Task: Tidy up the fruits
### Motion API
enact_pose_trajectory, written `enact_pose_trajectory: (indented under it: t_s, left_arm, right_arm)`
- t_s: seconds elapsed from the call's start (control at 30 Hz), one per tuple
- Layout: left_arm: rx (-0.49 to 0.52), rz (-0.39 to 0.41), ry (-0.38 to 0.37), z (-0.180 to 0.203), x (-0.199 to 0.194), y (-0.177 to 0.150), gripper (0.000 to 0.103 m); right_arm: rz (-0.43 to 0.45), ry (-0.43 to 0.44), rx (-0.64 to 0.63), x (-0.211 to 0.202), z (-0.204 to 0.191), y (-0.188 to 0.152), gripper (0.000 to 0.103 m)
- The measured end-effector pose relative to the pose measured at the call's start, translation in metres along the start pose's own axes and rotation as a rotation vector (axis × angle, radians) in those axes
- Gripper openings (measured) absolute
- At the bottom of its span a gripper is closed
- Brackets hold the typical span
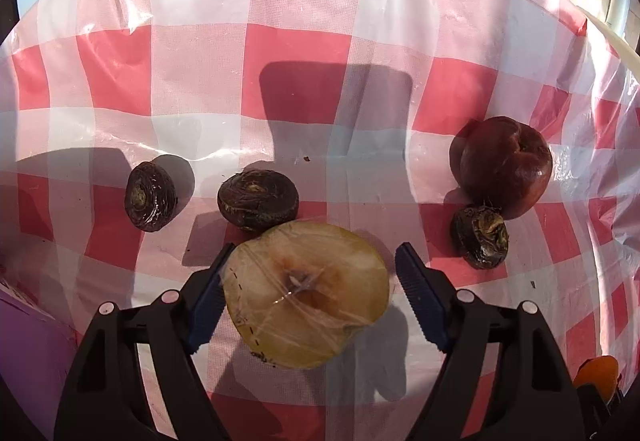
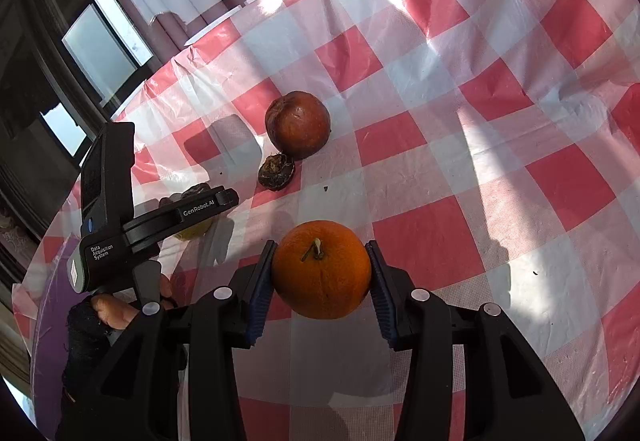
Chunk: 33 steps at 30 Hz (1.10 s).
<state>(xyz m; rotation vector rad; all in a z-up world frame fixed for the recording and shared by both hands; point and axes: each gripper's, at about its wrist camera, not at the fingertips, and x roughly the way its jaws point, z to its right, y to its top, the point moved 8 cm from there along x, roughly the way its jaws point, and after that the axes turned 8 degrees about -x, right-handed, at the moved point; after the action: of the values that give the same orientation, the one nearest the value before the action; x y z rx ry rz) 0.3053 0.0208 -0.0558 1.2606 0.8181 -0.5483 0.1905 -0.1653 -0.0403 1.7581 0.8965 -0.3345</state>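
Note:
In the left wrist view a half apple wrapped in cling film [image 1: 306, 293] lies cut side up on the red-and-white checked cloth. My left gripper [image 1: 316, 271] is open around it, its left pad touching and its right pad apart. Three dark water chestnuts [image 1: 150, 197] [image 1: 258, 199] [image 1: 480, 237] and a dark red plum [image 1: 504, 165] lie beyond. In the right wrist view my right gripper [image 2: 322, 269] is shut on an orange [image 2: 322, 269] with its stem up. The plum [image 2: 298, 123] and one water chestnut [image 2: 276, 171] show beyond it.
The left gripper's body [image 2: 112, 201] and the gloved hand holding it fill the left of the right wrist view. The round table's edge [image 2: 168, 61] curves along the left, with windows behind. A purple object [image 1: 28, 353] sits at the lower left of the left wrist view.

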Motion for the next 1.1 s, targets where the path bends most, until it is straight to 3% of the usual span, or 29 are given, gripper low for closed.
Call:
enact_pose_trajectory:
  t_s: [0.07, 0.2, 0.4, 0.63, 0.87, 0.97, 1.1]
  left_arm:
    - [0.002, 0.009, 0.002, 0.001, -0.002, 0.000, 0.064]
    - [0.010, 0.010, -0.010, 0.003, -0.006, -0.004, 0.063]
    - [-0.062, 0.032, -0.115, -0.008, -0.026, -0.014, 0.063]
    - [-0.121, 0.085, -0.255, -0.027, -0.089, -0.074, 0.063]
    - [-0.057, 0.102, -0.342, -0.030, -0.148, -0.143, 0.063]
    - [-0.051, 0.127, -0.360, -0.032, -0.159, -0.158, 0.063]
    - [-0.080, 0.123, -0.381, -0.036, -0.158, -0.156, 0.063]
  right_arm:
    - [-0.002, 0.000, 0.000, 0.000, 0.000, 0.000, 0.044]
    - [-0.004, 0.001, 0.001, 0.000, 0.000, 0.000, 0.044]
    - [-0.010, 0.004, 0.003, 0.002, 0.001, 0.000, 0.044]
    - [-0.012, 0.004, 0.001, 0.002, 0.000, -0.001, 0.044]
    - [-0.001, 0.005, 0.000, -0.001, 0.001, -0.001, 0.044]
    - [0.001, 0.004, -0.001, -0.001, 0.001, -0.001, 0.044]
    - [-0.001, 0.005, -0.002, 0.000, 0.002, -0.001, 0.044]
